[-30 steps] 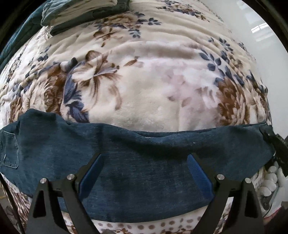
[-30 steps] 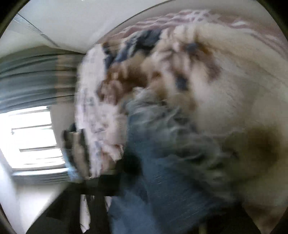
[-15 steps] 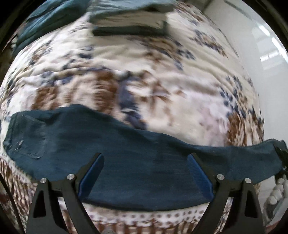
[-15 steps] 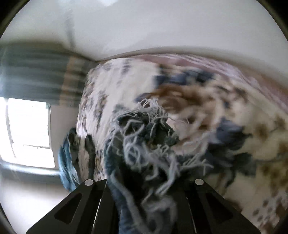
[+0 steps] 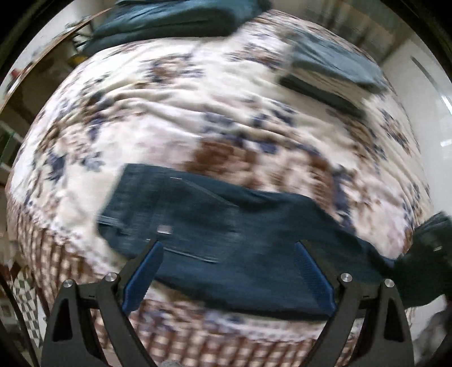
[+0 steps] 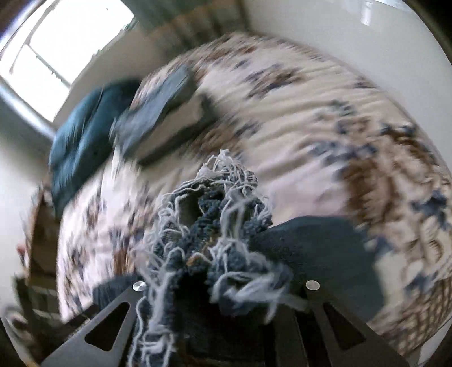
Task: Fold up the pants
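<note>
Dark blue jeans (image 5: 226,240) lie stretched across the near part of a floral blanket, waist end to the left, legs running right. My left gripper (image 5: 228,254) is open and empty above the jeans' middle. My right gripper (image 6: 223,271) is shut on the frayed leg hem of the jeans (image 6: 214,214), which bunches up between its fingers. The right gripper shows in the left wrist view (image 5: 429,254) at the far right, holding the leg end off the bed.
The floral blanket (image 5: 226,113) covers the bed. A stack of folded clothes (image 5: 333,70) lies at the far right of the bed, a dark teal pile (image 5: 175,19) at the far edge. A window (image 6: 56,48) is beyond the bed.
My left gripper has swung left and back, so the waist end now sits nearer centre. My right gripper has lifted and turned with the frayed hem still held.
</note>
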Available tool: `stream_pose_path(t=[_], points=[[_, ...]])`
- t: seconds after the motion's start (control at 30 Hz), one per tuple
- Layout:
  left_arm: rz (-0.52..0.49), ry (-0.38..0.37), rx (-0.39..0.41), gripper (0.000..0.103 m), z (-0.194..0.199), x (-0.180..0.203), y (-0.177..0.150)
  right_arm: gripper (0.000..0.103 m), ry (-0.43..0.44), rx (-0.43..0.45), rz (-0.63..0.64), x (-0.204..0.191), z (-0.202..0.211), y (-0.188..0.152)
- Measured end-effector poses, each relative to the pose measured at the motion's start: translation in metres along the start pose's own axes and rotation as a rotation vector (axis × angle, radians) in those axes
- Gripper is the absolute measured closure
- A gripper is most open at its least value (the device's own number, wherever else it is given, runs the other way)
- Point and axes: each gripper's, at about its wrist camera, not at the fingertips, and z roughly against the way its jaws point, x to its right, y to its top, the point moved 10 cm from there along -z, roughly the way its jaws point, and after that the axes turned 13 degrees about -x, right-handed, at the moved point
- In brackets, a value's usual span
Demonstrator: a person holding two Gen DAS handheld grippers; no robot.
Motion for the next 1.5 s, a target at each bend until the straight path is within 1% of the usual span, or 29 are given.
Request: stream_pose_path(t=[0.07, 0.1, 0.17, 0.23, 0.27, 0.37, 0.4, 0.47, 0.53, 0.6, 0.63, 0.67, 0.7, 0.73, 0.77, 0.83, 0.9, 1.0, 1.03, 1.07, 1.1, 1.17, 1.2, 1.27, 1.3, 1.37, 1.4, 1.43, 1.5], points=[[0.042, 0.018, 0.017, 0.009, 0.004, -0.037, 0.007, 0.095, -0.042, -0.038, 0.056, -0.044, -0.044, -0.023], [0.066, 0.026, 0.022, 0.009, 0.005, -0.057, 0.010, 0.095, -0.057, -0.055, 0.078, -0.058, -0.063, -0.033], [0.097, 0.034, 0.022, 0.009, 0.002, -0.083, 0.012, 0.095, -0.095, -0.106, 0.133, -0.096, -0.111, -0.059], [0.124, 0.045, 0.015, 0.009, -0.004, -0.106, 0.013, 0.095, -0.130, -0.140, 0.178, -0.118, -0.146, -0.079], [0.138, 0.050, 0.010, 0.009, -0.007, -0.117, 0.013, 0.095, -0.150, -0.148, 0.190, -0.122, -0.159, -0.085], [0.169, 0.052, -0.001, 0.009, -0.016, -0.138, 0.012, 0.095, -0.239, -0.128, 0.241, -0.130, -0.182, -0.096], [0.173, 0.051, -0.007, 0.009, -0.018, -0.142, 0.011, 0.095, -0.252, -0.129, 0.253, -0.131, -0.187, -0.096], [0.175, 0.046, -0.019, 0.009, -0.023, -0.145, 0.010, 0.093, -0.300, -0.162, 0.314, -0.132, -0.195, -0.101], [0.170, 0.034, -0.030, 0.009, -0.027, -0.144, 0.009, 0.090, -0.329, -0.180, 0.364, -0.135, -0.191, -0.101], [0.160, 0.029, -0.034, 0.009, -0.029, -0.141, 0.009, 0.079, -0.309, -0.224, 0.389, -0.139, -0.183, -0.105], [0.153, 0.025, -0.035, 0.009, -0.030, -0.139, 0.010, 0.059, -0.251, -0.266, 0.394, -0.144, -0.177, -0.109], [0.150, 0.020, -0.036, 0.009, -0.029, -0.137, 0.010, 0.033, -0.184, -0.297, 0.385, -0.150, -0.171, -0.113], [0.150, 0.014, -0.036, 0.009, -0.029, -0.136, 0.011, 0.026, -0.093, -0.327, 0.373, -0.156, -0.161, -0.116], [0.147, 0.010, -0.036, 0.009, -0.028, -0.135, 0.012, 0.025, -0.040, -0.344, 0.369, -0.160, -0.147, -0.120], [0.145, 0.014, -0.036, 0.009, -0.028, -0.134, 0.013, 0.025, -0.040, -0.335, 0.356, -0.157, -0.135, -0.119], [0.136, 0.026, -0.031, 0.009, -0.027, -0.132, 0.016, 0.024, -0.056, -0.309, 0.283, -0.138, -0.109, -0.112], [0.122, 0.044, -0.025, 0.009, -0.028, -0.129, 0.018, 0.024, -0.125, -0.328, 0.219, -0.111, -0.104, -0.109], [0.117, 0.063, -0.033, 0.009, -0.037, -0.124, 0.019, 0.024, -0.212, -0.388, 0.208, -0.083, -0.126, -0.107], [0.121, 0.063, -0.040, 0.009, -0.041, -0.122, 0.018, 0.024, -0.225, -0.434, 0.197, -0.074, -0.141, -0.112], [0.123, 0.060, -0.046, 0.009, -0.044, -0.120, 0.017, 0.023, -0.213, -0.463, 0.186, -0.071, -0.152, -0.116], [0.128, 0.059, -0.058, 0.009, -0.048, -0.119, 0.016, 0.023, -0.218, -0.490, 0.202, -0.071, -0.163, -0.120], [0.152, 0.045, -0.076, 0.009, -0.053, -0.118, 0.011, 0.021, -0.249, -0.514, 0.250, -0.074, -0.174, -0.125], [0.172, 0.021, -0.083, 0.009, -0.055, -0.118, 0.009, 0.021, -0.251, -0.517, 0.252, -0.073, -0.175, -0.125], [0.285, -0.101, -0.112, 0.009, -0.064, -0.123, 0.001, 0.021, -0.206, -0.512, 0.209, -0.072, -0.168, -0.121], [0.392, -0.232, -0.131, 0.009, -0.072, -0.128, -0.005, 0.021, -0.177, -0.508, 0.189, -0.071, -0.163, -0.119], [0.571, -0.405, -0.178, 0.009, -0.091, -0.135, -0.019, 0.021, -0.120, -0.508, 0.159, -0.068, -0.156, -0.116], [0.652, -0.482, -0.204, 0.009, -0.102, -0.136, -0.026, 0.021, -0.113, -0.516, 0.151, -0.065, -0.154, -0.117], [0.744, -0.566, -0.221, 0.009, -0.115, -0.138, -0.033, 0.021, -0.129, -0.523, 0.148, -0.059, -0.151, -0.118], [0.822, -0.647, -0.210, 0.009, -0.127, -0.139, -0.035, 0.022, -0.152, -0.543, 0.160, -0.050, -0.151, -0.120]])
